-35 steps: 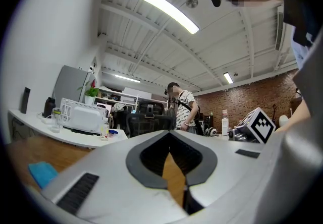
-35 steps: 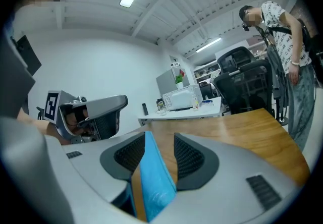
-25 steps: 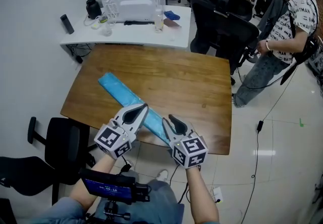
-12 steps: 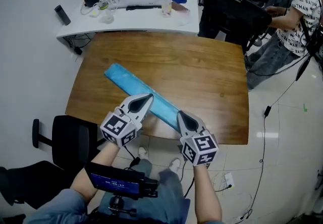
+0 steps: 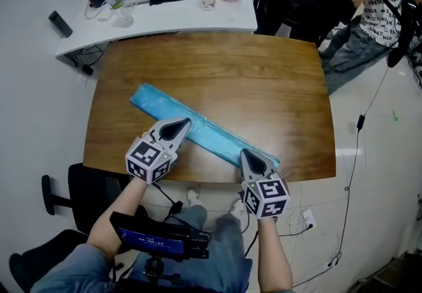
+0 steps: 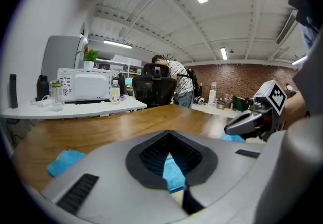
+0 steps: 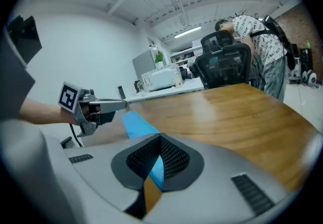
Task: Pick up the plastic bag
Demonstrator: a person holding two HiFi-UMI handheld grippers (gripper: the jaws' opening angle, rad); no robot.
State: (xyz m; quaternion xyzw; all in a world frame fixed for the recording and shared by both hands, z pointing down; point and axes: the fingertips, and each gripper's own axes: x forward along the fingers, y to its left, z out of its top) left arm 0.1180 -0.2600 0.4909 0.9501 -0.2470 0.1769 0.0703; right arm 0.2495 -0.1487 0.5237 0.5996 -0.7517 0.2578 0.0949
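Jaws clenched: right gripper [image 5: 246, 154] nips plastic bag [image 5: 212, 133] end, left gripper [image 5: 184, 124] empty over its middle.

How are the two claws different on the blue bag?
The left claw pinches the long blue plastic bag partway along; the right claw pinches its end by the brown wooden table's near edge. The left claw reaches farther over the table; the right sits at the edge. Both are shut on the bag.
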